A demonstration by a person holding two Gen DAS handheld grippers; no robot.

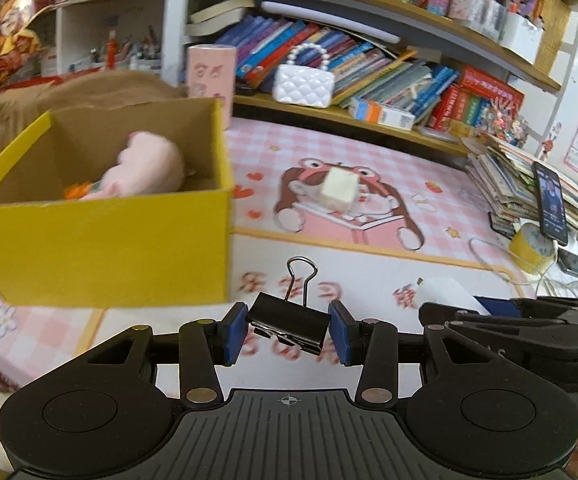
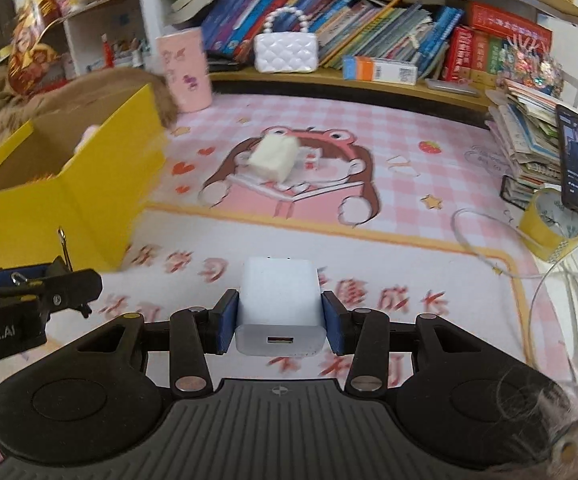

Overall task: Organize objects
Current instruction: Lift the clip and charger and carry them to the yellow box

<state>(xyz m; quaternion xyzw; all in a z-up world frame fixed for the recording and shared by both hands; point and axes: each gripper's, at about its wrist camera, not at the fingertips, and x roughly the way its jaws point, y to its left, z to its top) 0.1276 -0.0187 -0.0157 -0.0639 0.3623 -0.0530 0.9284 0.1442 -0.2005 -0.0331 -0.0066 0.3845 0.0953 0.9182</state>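
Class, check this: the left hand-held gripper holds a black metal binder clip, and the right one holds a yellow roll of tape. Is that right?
Not quite. The right hand-held gripper holds a white plastic USB charger block, as the right wrist view shows. The left hand-held gripper does hold the black metal binder clip.

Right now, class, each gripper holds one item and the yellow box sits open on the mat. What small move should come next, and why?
Probably carry the left gripper over the yellow box and release there. Its pads are clamped on the black binder clip, and the box, with a pink plush toy inside, lies just ahead to its left. The right gripper, holding the white charger, can follow.
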